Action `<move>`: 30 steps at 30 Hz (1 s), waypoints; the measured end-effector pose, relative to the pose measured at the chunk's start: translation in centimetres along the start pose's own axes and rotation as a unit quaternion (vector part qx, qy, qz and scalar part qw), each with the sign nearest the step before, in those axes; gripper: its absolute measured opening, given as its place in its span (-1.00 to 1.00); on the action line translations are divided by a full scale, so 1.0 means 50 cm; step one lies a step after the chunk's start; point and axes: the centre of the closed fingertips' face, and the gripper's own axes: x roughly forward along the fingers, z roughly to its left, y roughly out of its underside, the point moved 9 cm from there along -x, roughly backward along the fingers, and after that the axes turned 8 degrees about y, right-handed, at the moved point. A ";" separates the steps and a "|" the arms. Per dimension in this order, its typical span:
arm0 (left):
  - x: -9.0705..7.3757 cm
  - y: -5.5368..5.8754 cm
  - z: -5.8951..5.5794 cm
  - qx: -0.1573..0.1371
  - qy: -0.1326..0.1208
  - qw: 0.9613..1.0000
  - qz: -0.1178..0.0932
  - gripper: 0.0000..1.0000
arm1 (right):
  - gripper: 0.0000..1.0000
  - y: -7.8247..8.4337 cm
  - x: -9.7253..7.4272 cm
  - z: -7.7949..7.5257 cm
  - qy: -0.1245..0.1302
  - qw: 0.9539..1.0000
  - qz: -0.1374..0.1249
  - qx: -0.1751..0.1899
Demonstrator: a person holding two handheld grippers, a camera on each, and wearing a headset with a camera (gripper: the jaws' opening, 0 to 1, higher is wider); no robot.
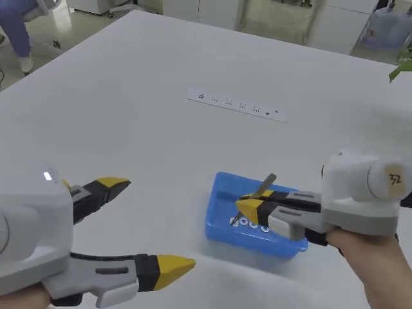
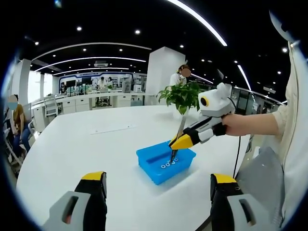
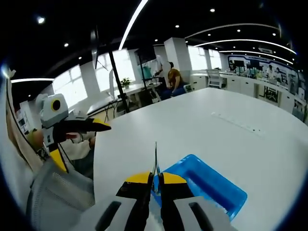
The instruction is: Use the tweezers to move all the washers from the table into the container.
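Note:
A blue container (image 1: 222, 193) sits on the white table near its front, with several washers (image 1: 248, 223) lying inside. My right gripper (image 1: 248, 207) is shut on grey tweezers (image 1: 264, 187), which slant down into the container. In the left gripper view the tweezers (image 2: 178, 137) reach down to the washers (image 2: 168, 165) in the container (image 2: 149, 166), held by the right gripper (image 2: 182, 142). The right gripper view has its jaws (image 3: 156, 179) pinched on the tweezers (image 3: 156, 161) above the container (image 3: 211, 187). My left gripper (image 1: 145, 225) stands open to the left with nothing in it; its jaws (image 2: 158, 180) are spread wide.
A white power strip (image 1: 235, 105) lies farther back on the table (image 1: 129, 96). A potted plant (image 2: 183, 96) stands beyond the table's far side. People sit at benches in the background. The left gripper (image 3: 79, 126) is seen left of the container.

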 end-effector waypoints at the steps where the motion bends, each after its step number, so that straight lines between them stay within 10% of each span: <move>1: 0.000 0.000 0.000 0.000 0.000 1.000 0.000 0.81 | -0.94 -0.003 0.007 -0.007 0.004 1.000 0.000 -0.002; 30: -0.017 0.011 0.008 -0.011 -0.016 1.000 0.000 0.81 | -0.94 0.060 0.102 -0.067 0.040 0.997 0.064 0.013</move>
